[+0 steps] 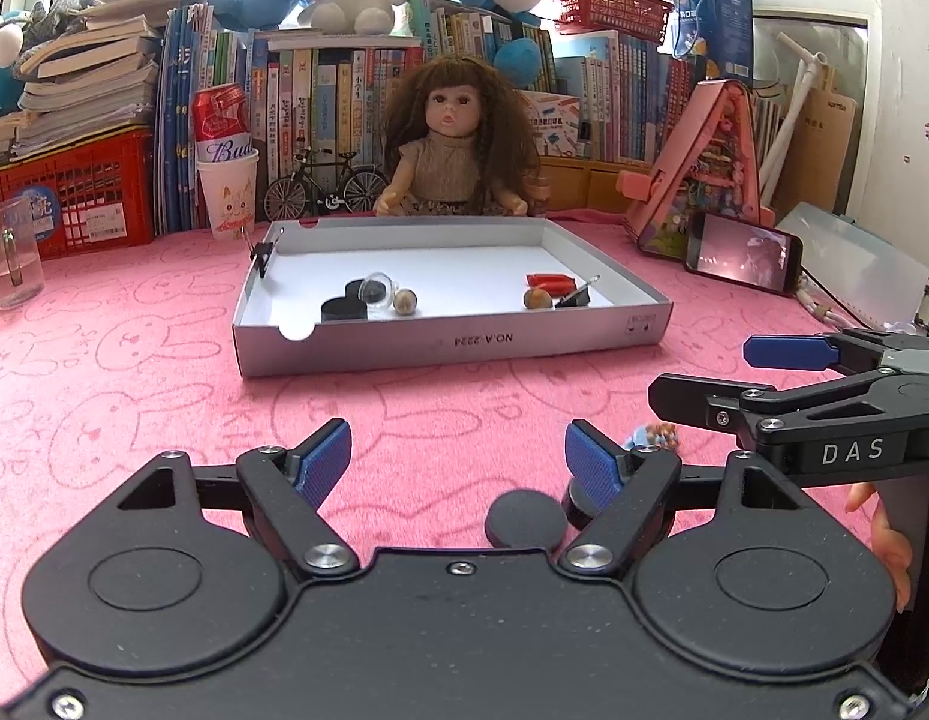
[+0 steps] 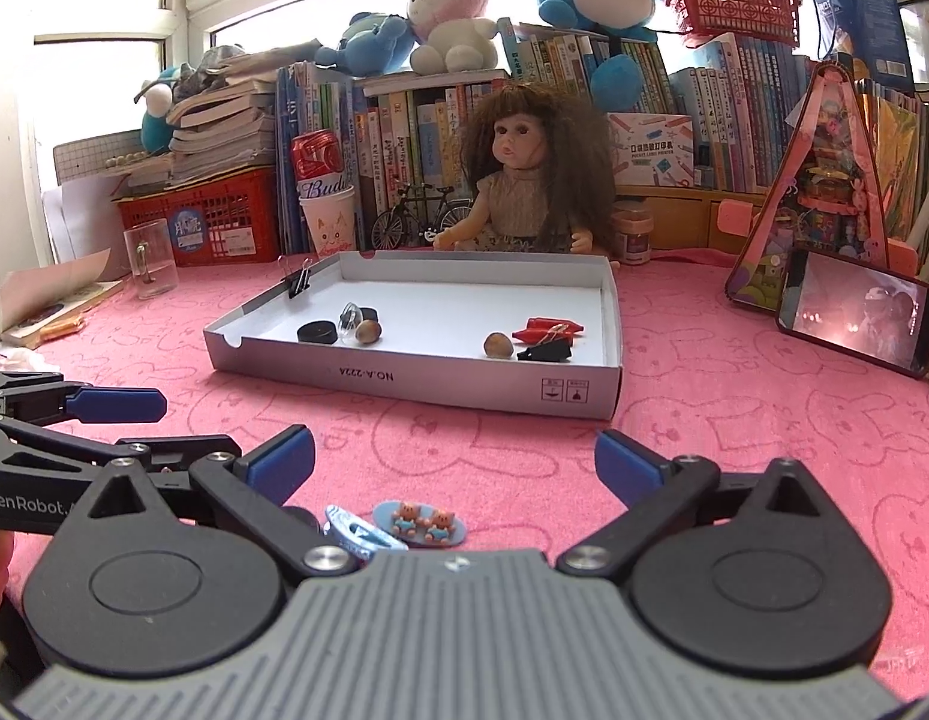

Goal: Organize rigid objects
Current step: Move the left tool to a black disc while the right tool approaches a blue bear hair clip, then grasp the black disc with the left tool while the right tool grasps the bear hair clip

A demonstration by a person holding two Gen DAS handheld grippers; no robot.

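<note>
A shallow grey cardboard box tray (image 2: 416, 381) with a white floor lies on a pink bunny-print cloth (image 2: 734, 468), its long axis running left to right across both views and its printed front wall facing the cameras. Inside, toward the left, sit a flat black round disc (image 2: 316, 332), a clear glass piece (image 2: 350, 319) and a brown nut (image 2: 368, 332); toward the right lie a second brown nut (image 2: 498, 345), a red chilli-shaped piece (image 2: 548, 327) pointing sideways, and a black binder clip (image 2: 545, 351). Another black binder clip (image 2: 297, 283) grips the tray's left wall, standing upright. Open cloth stretches between the tray's front wall and both tools. The left gripper (image 1: 458, 465) has its blue pads apart with nothing between them; a second black round disc (image 1: 527, 519) lies on the cloth just below and near its right-hand finger. The right gripper (image 2: 455, 468) has its jaws spread wide and empty, above a pale blue oval clip with small bears (image 2: 419, 523) and a blue-and-white wrapped piece (image 2: 353, 531), both lying flat on the cloth close to its body, long axes roughly sideways.
</note>
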